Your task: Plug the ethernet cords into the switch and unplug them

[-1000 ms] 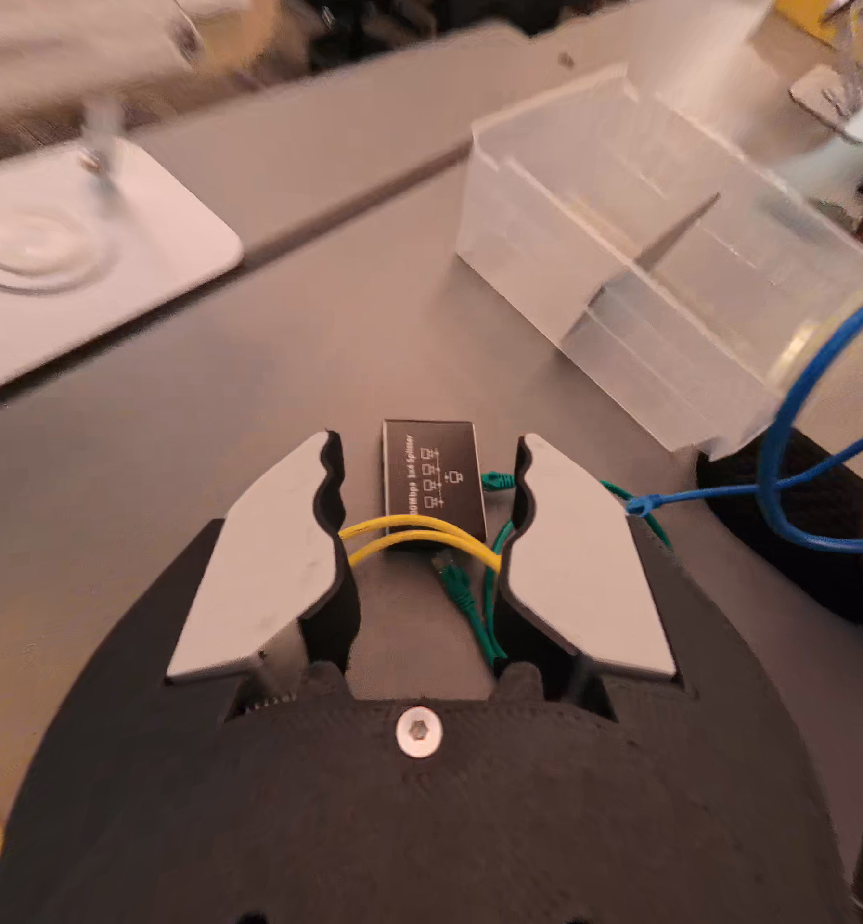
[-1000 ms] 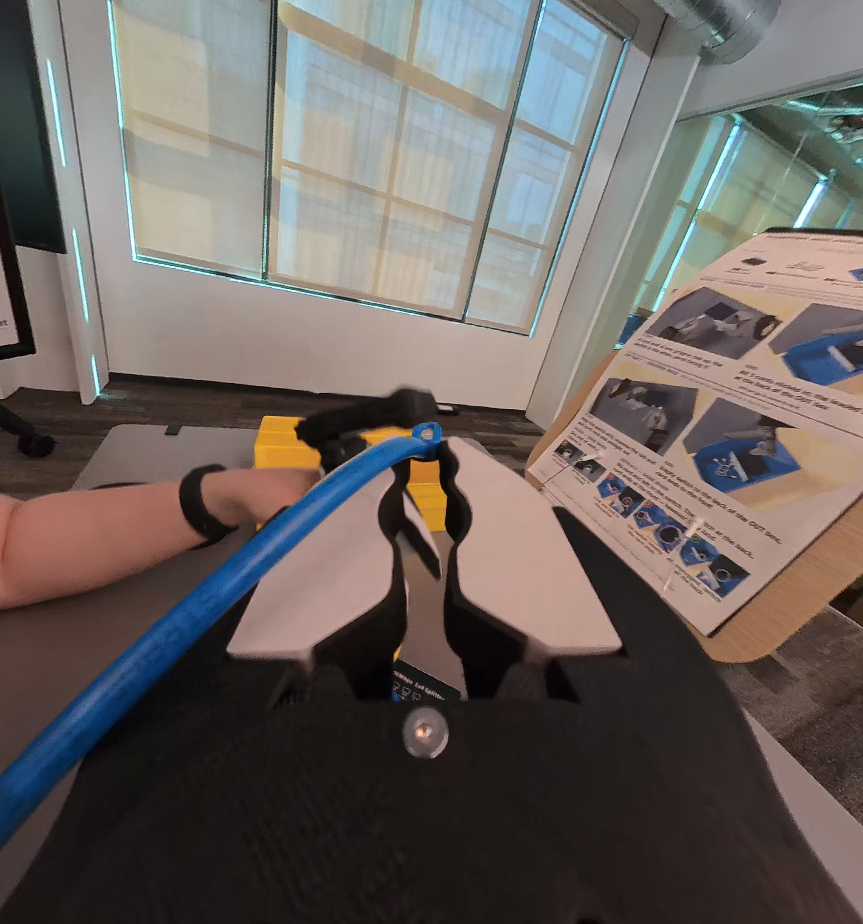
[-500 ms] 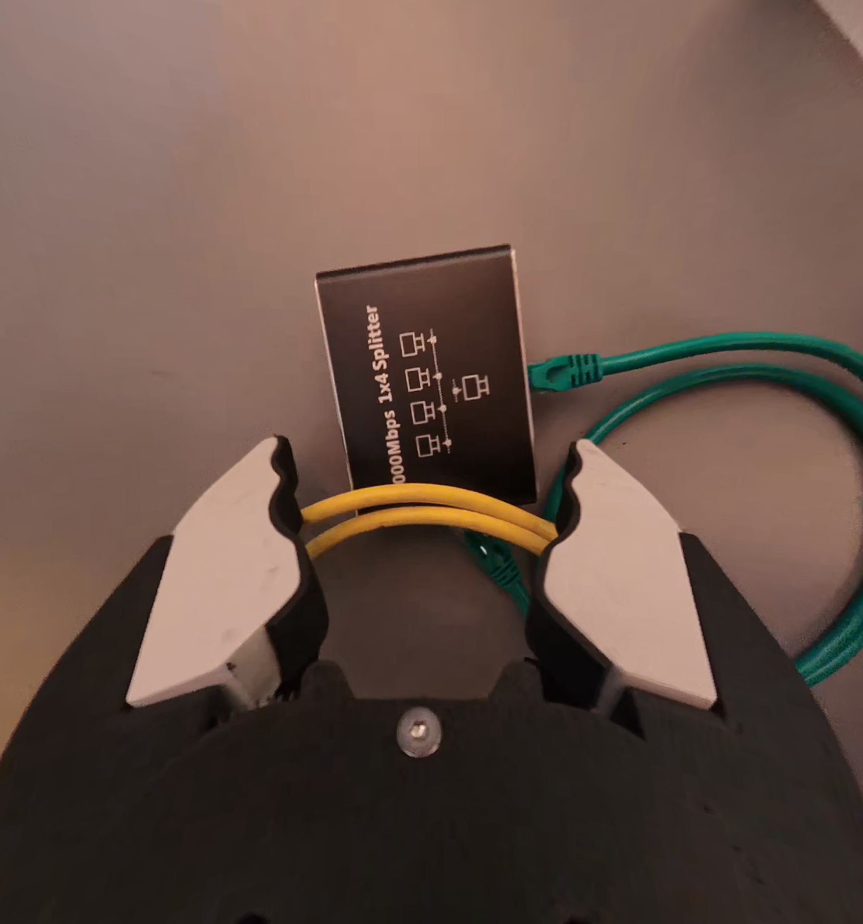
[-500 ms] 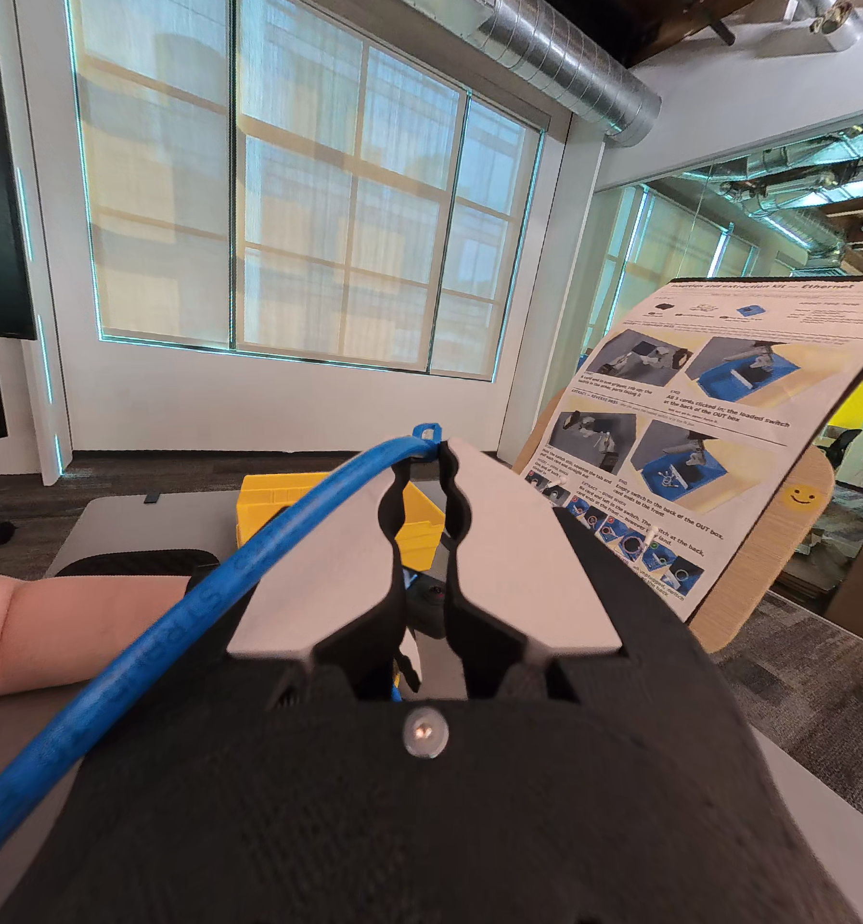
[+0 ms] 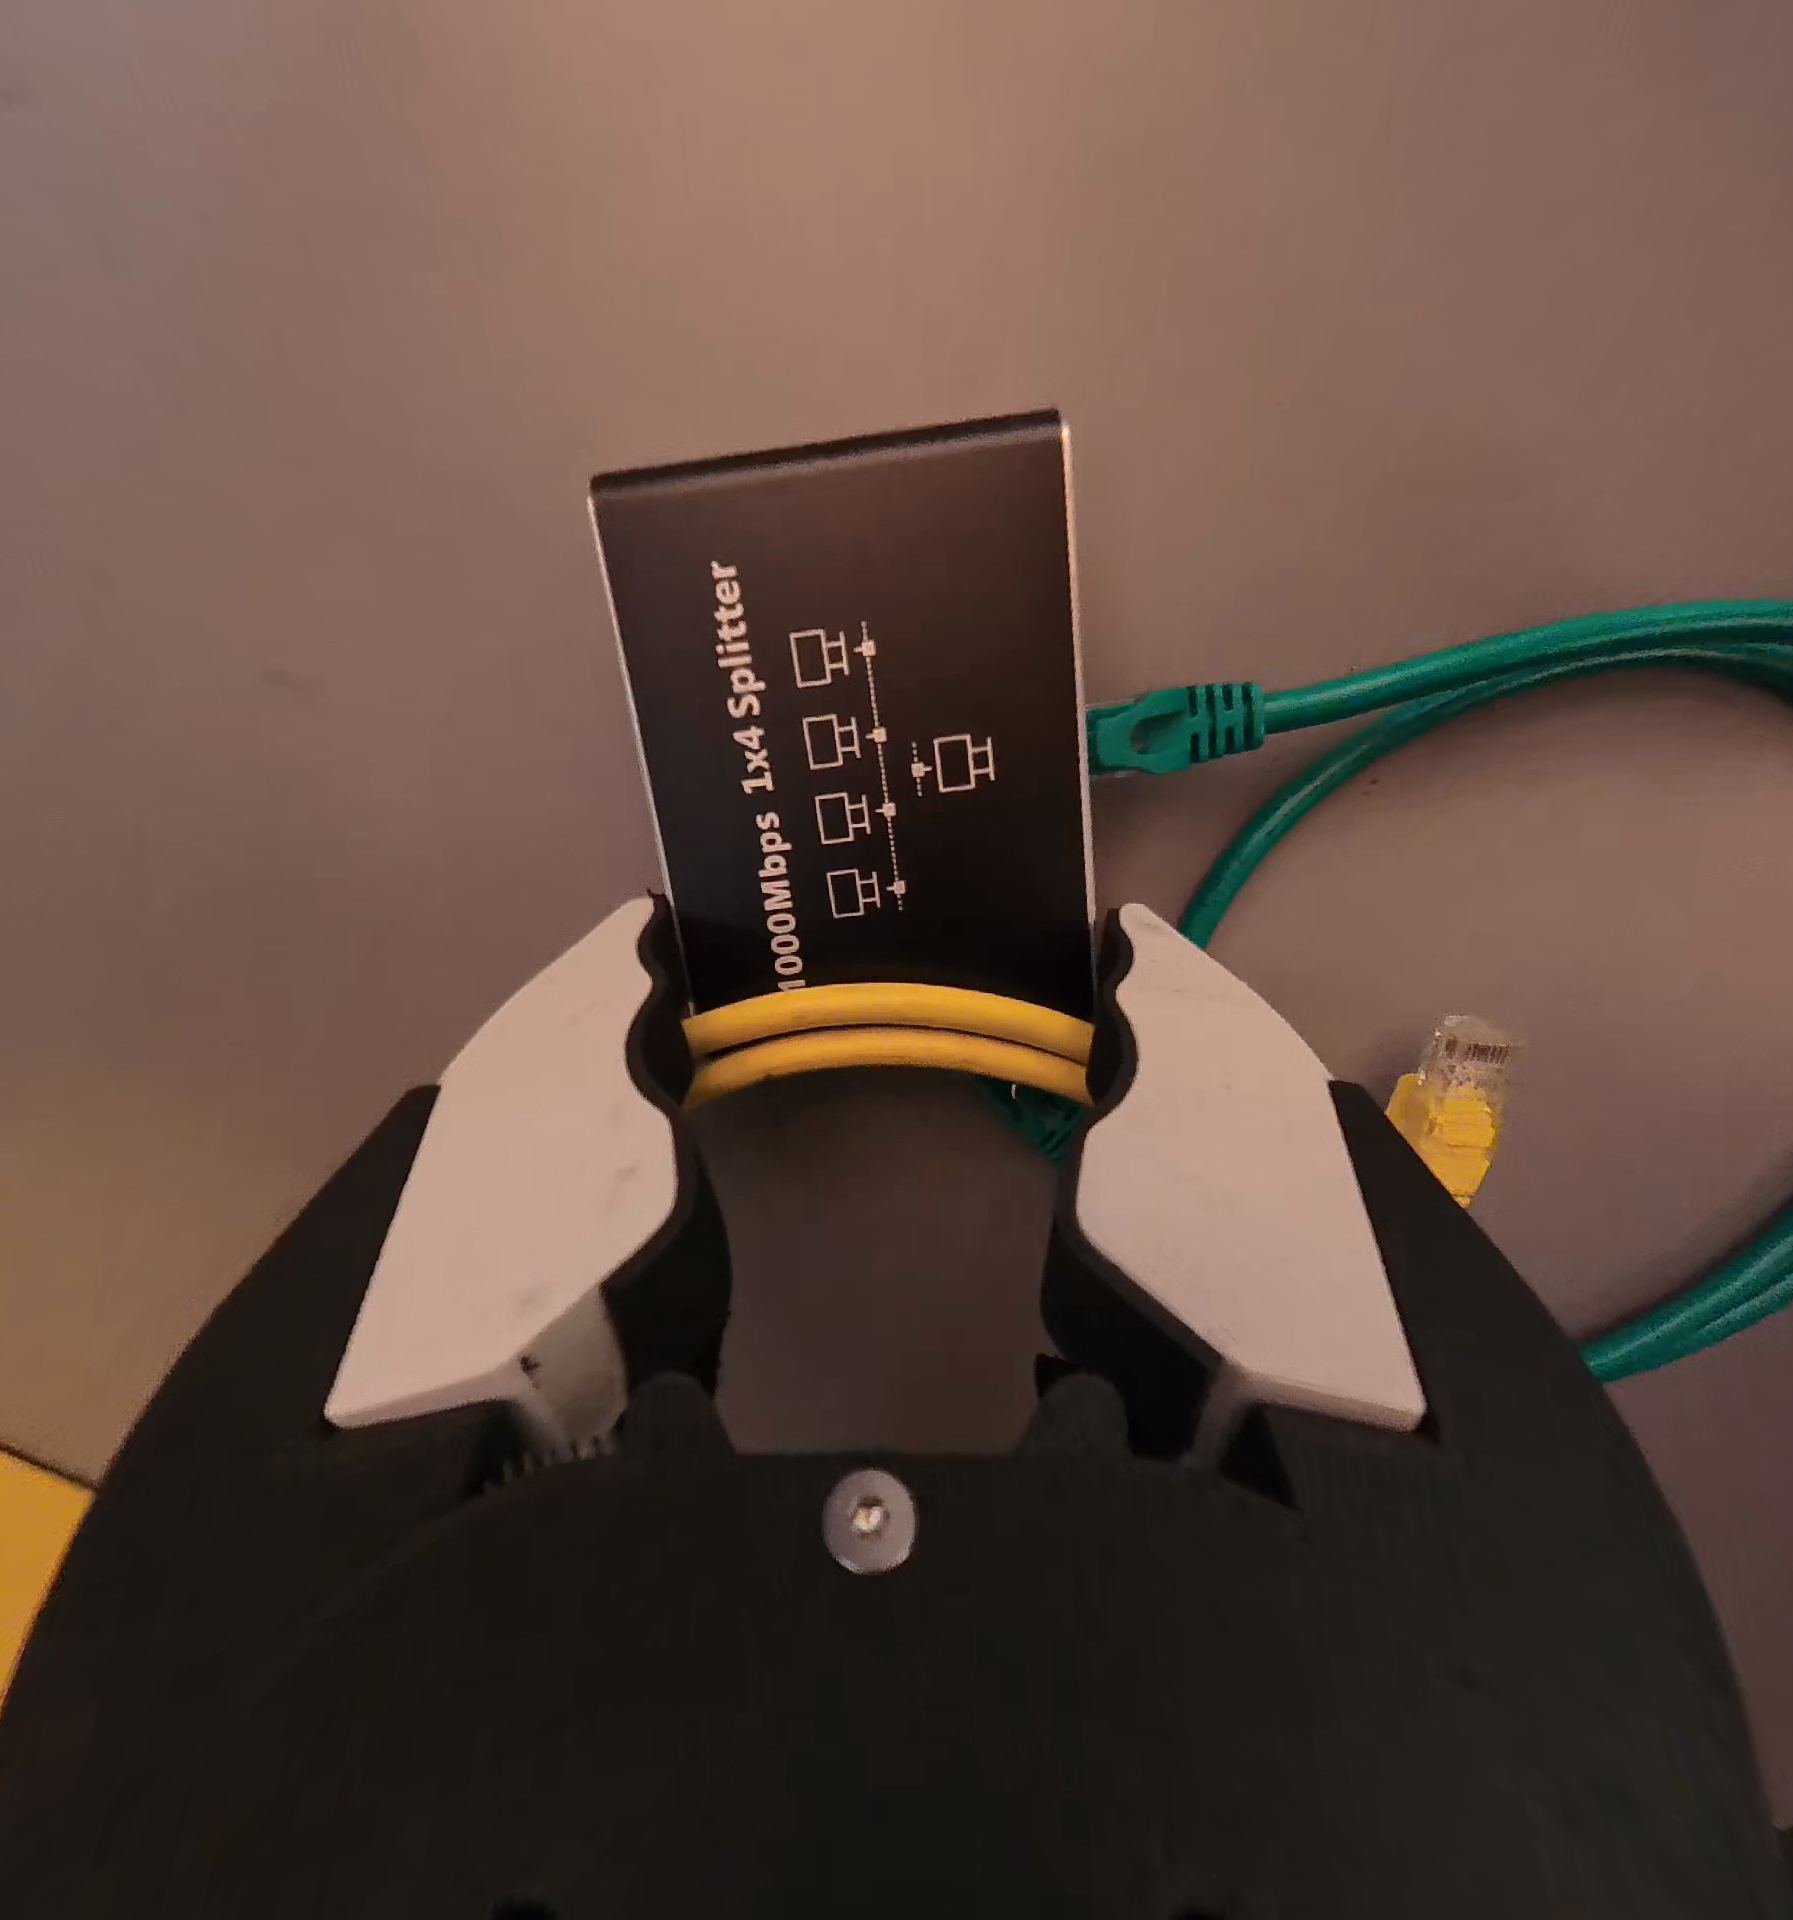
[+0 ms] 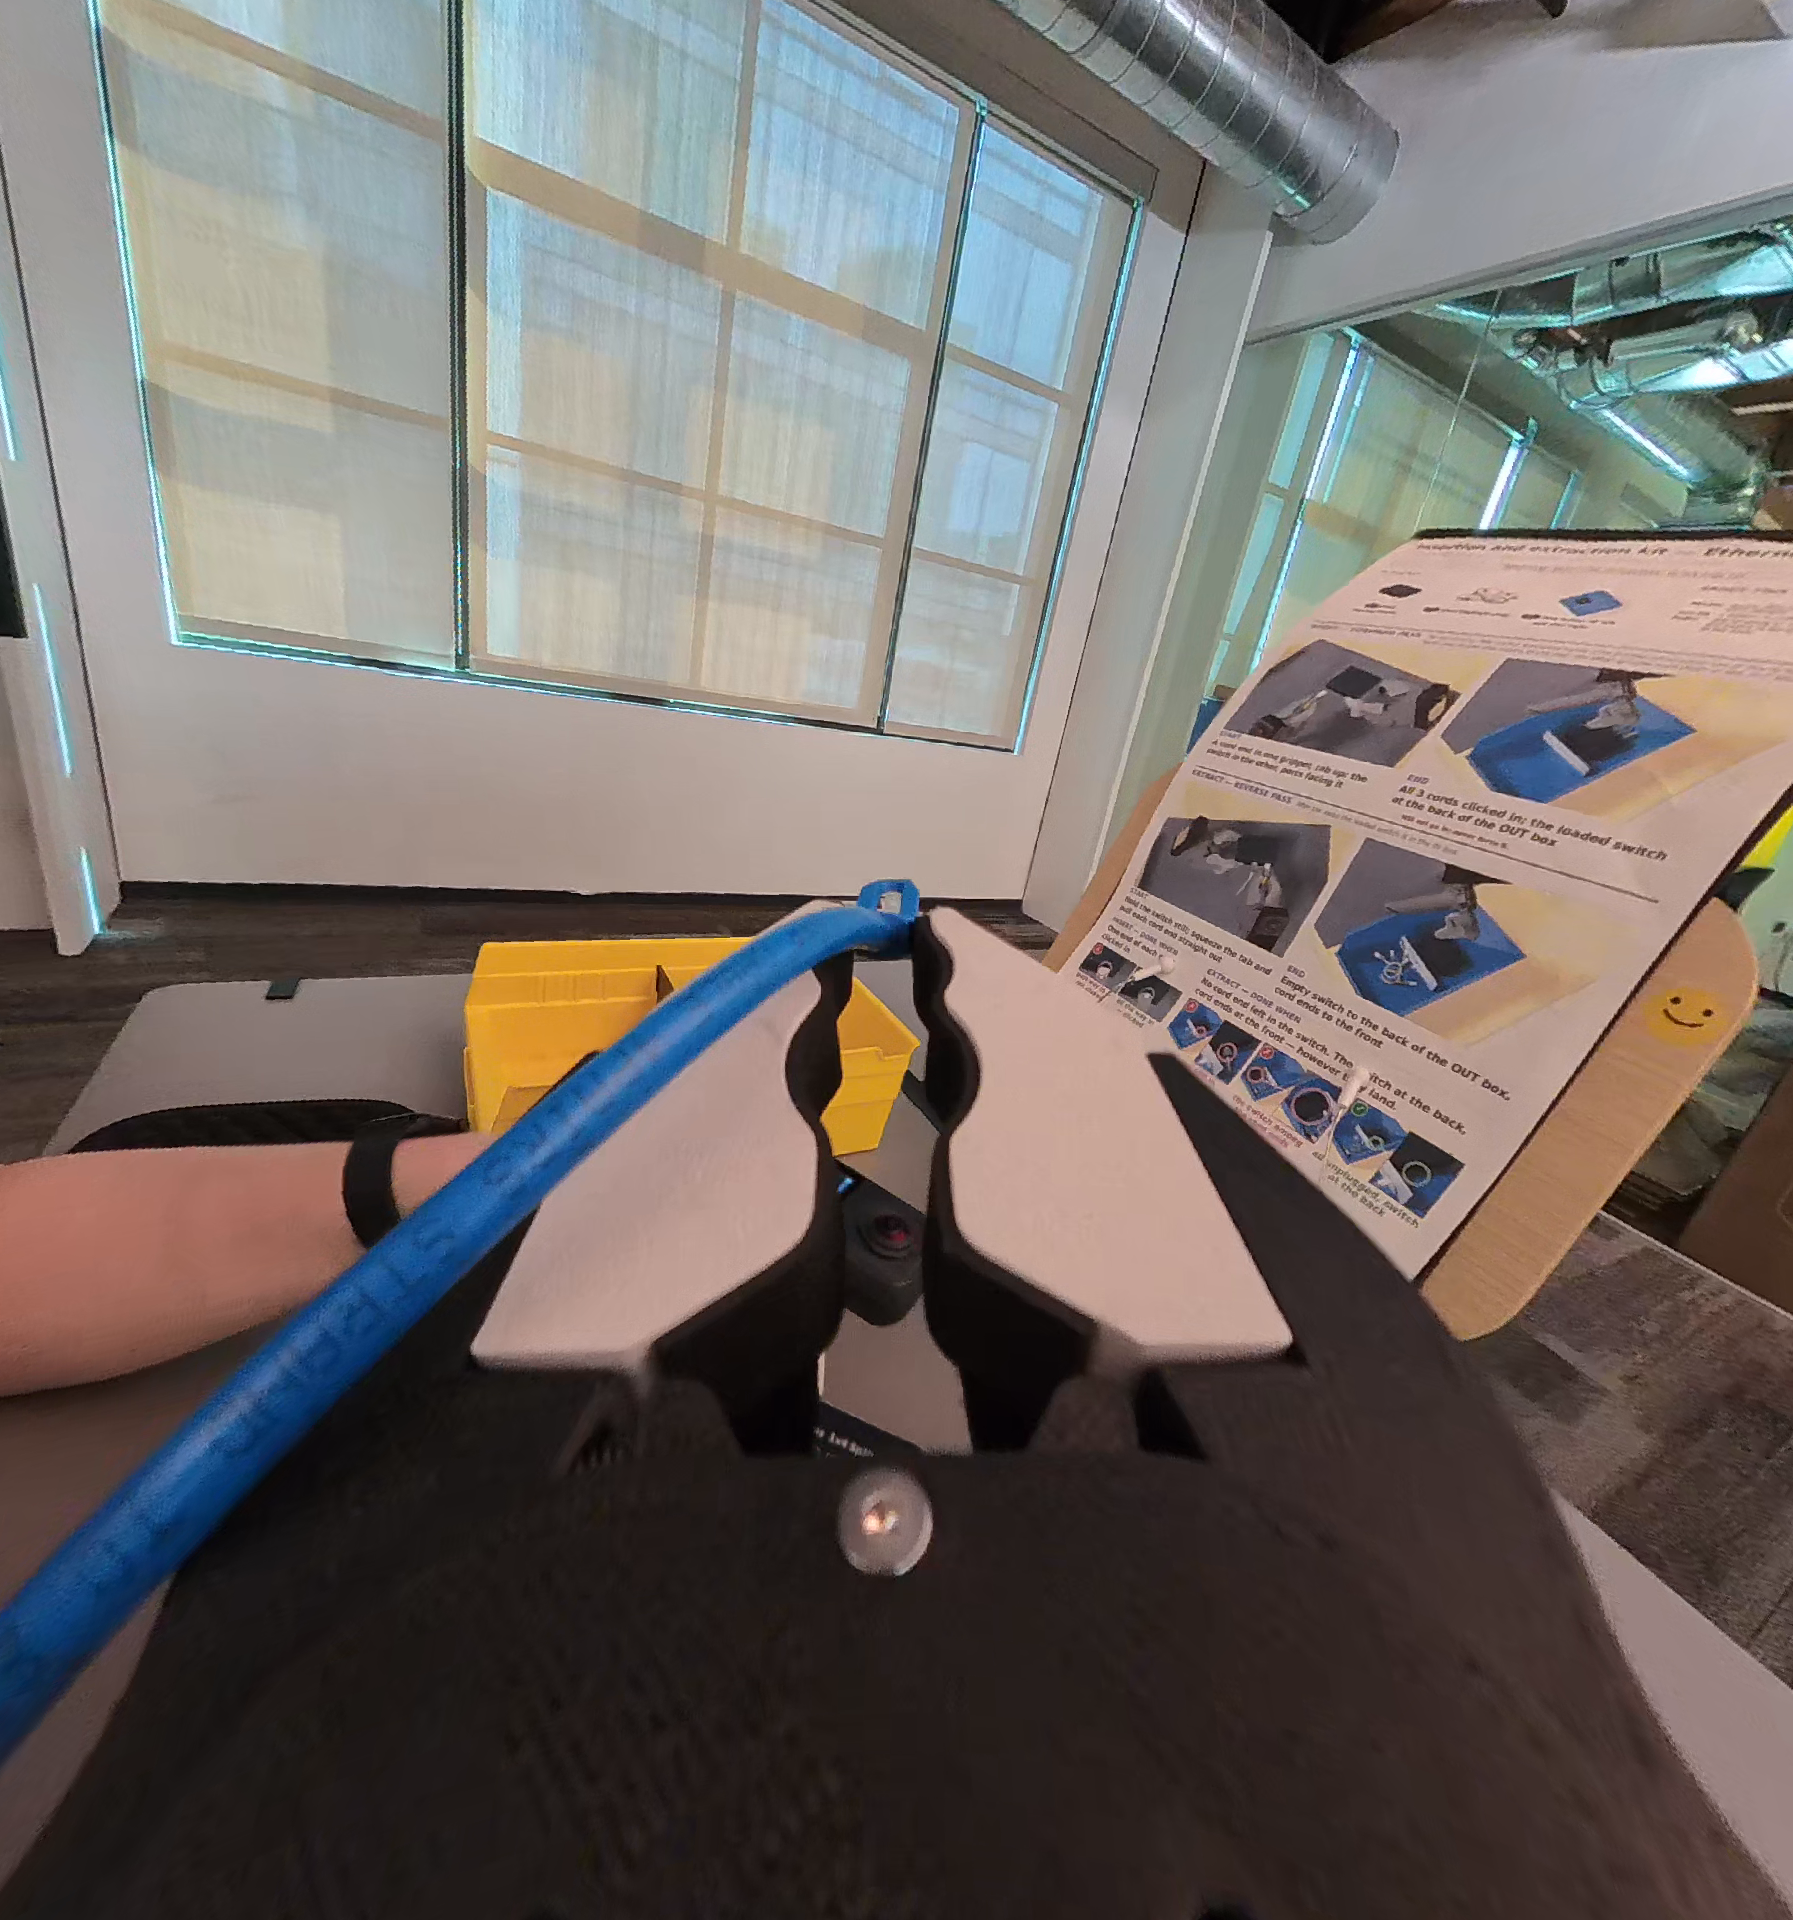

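In the left wrist view the black switch [image 5: 840, 727] lies flat on the grey table [image 5: 300, 520]. My left gripper [image 5: 881, 935] is closed on the switch's near end, one fingertip against each side. A doubled yellow cord [image 5: 881, 1029] spans between the fingers over that end, and its loose plug [image 5: 1453, 1101] lies to the right. A green cord [image 5: 1494, 675] has one plug [image 5: 1172, 727] at the switch's right side. My right gripper [image 6: 902, 935] is held up in the air, shut on the blue cord [image 6: 456, 1226] at its plug [image 6: 887, 899].
A person's forearm with a black wristband [image 6: 144, 1257] reaches in from the left. A yellow bin [image 6: 611, 1029] stands on the table behind the right gripper. A tilted instruction board [image 6: 1443, 935] stands at the right. Windows fill the far wall.
My left gripper has moved forward and its jaws have closed from wide open onto the switch's near end. The right gripper keeps hold of the blue cord and has tilted up slightly.
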{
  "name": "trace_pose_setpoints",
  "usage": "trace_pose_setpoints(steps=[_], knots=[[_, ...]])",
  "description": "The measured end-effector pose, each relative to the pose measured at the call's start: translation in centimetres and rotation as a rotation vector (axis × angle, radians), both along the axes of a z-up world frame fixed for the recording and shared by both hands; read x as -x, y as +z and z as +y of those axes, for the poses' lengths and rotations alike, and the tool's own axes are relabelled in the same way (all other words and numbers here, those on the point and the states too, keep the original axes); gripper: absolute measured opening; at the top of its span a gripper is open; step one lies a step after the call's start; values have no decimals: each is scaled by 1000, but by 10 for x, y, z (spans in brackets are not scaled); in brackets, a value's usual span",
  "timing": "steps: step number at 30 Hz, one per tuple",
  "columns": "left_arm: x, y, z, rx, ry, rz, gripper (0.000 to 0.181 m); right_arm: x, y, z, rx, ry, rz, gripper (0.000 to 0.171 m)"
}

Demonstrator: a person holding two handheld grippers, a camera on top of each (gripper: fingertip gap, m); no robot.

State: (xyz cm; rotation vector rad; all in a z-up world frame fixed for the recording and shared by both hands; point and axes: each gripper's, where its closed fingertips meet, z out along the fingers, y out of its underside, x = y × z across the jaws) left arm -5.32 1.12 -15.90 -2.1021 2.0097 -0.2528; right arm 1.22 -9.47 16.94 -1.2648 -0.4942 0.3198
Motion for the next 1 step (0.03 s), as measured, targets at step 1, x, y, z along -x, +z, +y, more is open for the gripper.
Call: trace_pose_setpoints(steps=[1], knots=[[2, 0, 1, 2, 3, 10, 75, -2, -2, 2, 2, 4, 8, 11]])
